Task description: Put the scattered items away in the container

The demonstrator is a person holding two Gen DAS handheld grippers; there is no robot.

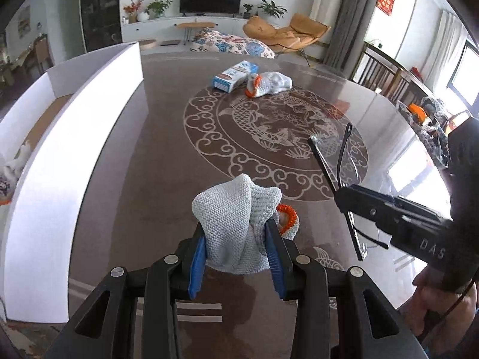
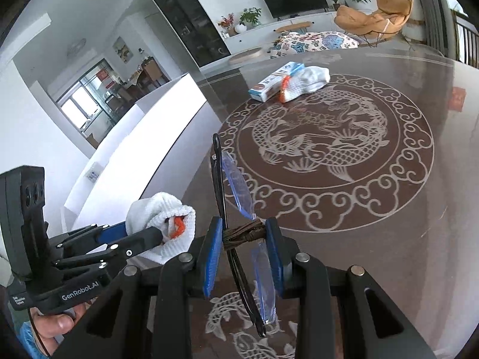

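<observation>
My left gripper is shut on a grey knitted glove with an orange cuff, held above the brown table; the glove also shows in the right wrist view. My right gripper is shut on the bridge of a pair of black-framed glasses, which also show in the left wrist view. The white open box stands to the left, also seen in the right wrist view. A second glove and a blue-white carton lie at the far side of the table.
The round table has a fish pattern under glass. Some items lie inside the white box at its left end. Wooden chairs stand at the right; a sofa, TV and lounge chair are behind.
</observation>
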